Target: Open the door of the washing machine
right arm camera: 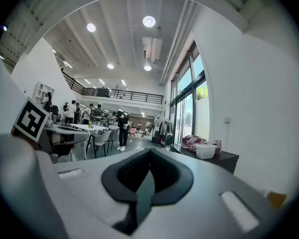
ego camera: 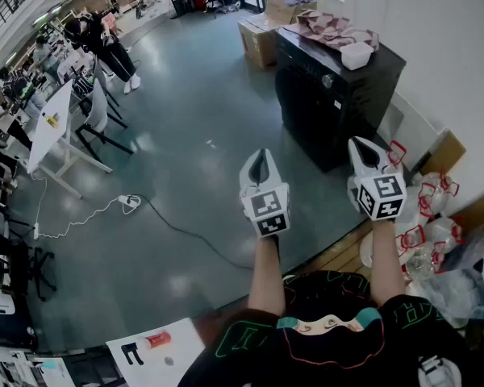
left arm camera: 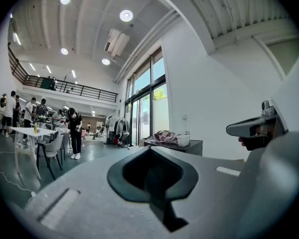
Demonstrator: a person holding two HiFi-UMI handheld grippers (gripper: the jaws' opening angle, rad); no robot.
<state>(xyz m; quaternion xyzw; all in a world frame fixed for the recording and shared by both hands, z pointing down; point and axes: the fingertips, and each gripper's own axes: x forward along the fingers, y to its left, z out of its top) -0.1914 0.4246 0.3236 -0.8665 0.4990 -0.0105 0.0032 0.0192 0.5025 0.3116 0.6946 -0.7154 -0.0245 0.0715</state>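
Observation:
The black washing machine (ego camera: 332, 95) stands against the white wall at the upper right of the head view, its dark front turned toward the open floor. A patterned cloth (ego camera: 331, 29) and a white tub (ego camera: 356, 55) lie on its top. Both grippers are held level in the air, a good way short of the machine. My left gripper (ego camera: 262, 155) is shut and empty. My right gripper (ego camera: 360, 143), closer to the machine's near corner, is also shut and empty. The machine (left arm camera: 182, 146) shows far beyond my left gripper (left arm camera: 148, 149), and the machine (right arm camera: 214, 158) lies beyond my right gripper (right arm camera: 149, 151).
Cardboard boxes (ego camera: 262, 35) sit behind the machine. Clear plastic bags with red handles (ego camera: 423, 216) lie on a wooden floor patch at the right. White tables and chairs (ego camera: 60, 123) with people stand at the left. A cable and power strip (ego camera: 131, 201) cross the grey floor.

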